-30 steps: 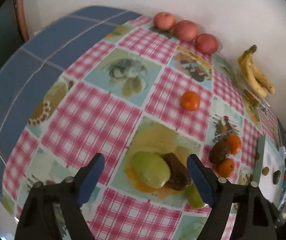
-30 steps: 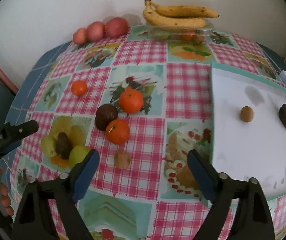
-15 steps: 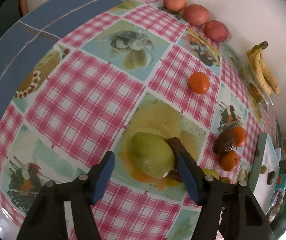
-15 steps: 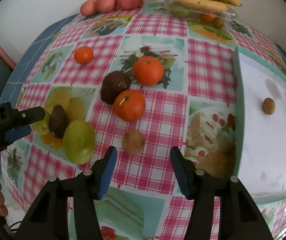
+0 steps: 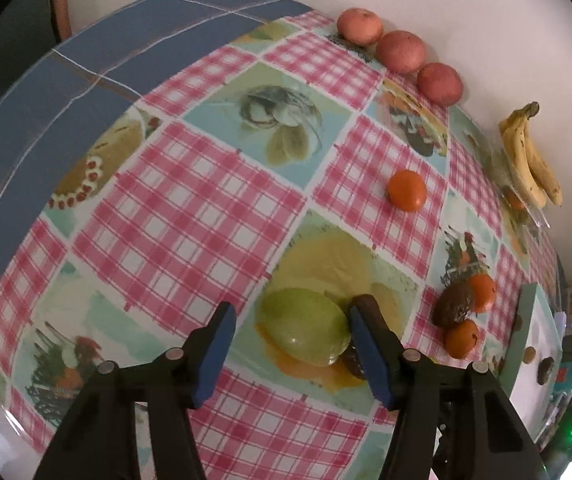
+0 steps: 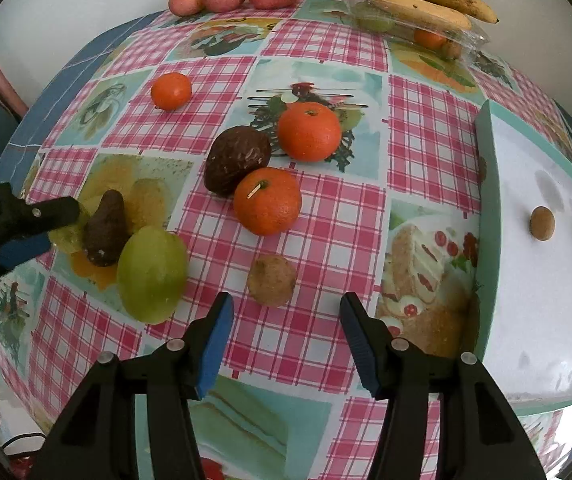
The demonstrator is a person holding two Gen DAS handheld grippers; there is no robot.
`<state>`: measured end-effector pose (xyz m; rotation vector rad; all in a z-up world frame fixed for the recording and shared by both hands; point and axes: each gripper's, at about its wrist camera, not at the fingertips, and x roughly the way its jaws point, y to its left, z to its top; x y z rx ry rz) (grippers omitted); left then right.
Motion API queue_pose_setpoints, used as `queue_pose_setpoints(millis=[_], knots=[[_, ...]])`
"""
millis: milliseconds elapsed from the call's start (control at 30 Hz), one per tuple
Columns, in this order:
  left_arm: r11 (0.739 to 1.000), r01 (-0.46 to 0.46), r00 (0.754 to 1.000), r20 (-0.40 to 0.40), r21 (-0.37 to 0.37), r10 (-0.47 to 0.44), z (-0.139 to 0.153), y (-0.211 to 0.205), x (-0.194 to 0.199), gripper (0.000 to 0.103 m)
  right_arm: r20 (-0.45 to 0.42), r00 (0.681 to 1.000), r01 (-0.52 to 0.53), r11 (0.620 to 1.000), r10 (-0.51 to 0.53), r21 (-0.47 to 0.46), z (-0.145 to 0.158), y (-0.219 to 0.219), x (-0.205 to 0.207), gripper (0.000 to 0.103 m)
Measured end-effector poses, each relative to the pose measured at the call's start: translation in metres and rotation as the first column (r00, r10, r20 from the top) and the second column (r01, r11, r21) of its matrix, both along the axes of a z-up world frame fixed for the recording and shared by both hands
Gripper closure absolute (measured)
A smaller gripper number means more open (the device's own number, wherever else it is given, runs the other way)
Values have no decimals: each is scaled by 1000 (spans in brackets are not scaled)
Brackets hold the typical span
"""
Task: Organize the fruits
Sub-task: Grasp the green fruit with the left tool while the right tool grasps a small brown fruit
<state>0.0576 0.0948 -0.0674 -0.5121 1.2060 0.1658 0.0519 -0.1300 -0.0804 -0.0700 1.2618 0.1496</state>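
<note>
The left gripper (image 5: pixel 290 354) stands wide, with the green fruit (image 5: pixel 304 326) between its fingers: the right pad (image 5: pixel 368 350) touches or nearly touches the fruit, the left pad is well apart from it. A dark fruit (image 6: pixel 105 228) lies tight against the green one's far side; closing may pinch both, or shove the green fruit sideways off the pad. Further right, the right gripper (image 6: pixel 283 344) also stands wide and empty, a small brown fruit (image 6: pixel 271 280) just ahead of its fingertips, not yet between them. It is round and could roll toward the oranges (image 6: pixel 267 200) if nudged. The white tray (image 6: pixel 486 184) waits at the far right.
</note>
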Motion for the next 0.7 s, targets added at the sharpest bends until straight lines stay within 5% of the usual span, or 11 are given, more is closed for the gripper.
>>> queue_pose_setpoints(millis=[333, 633, 700], knots=[[997, 26, 999, -30, -69, -28, -20, -11, 9, 45, 18, 1000, -21, 999, 22, -38, -2, 8, 1, 47], [995, 22, 999, -20, -98, -24, -19, -11, 10, 53, 34, 997, -65, 996, 67, -53, -1, 24, 1, 80], [996, 14, 1000, -15, -92, -15, -17, -9, 10, 53, 32, 997, -62, 997, 64, -45, -1, 23, 2, 80]])
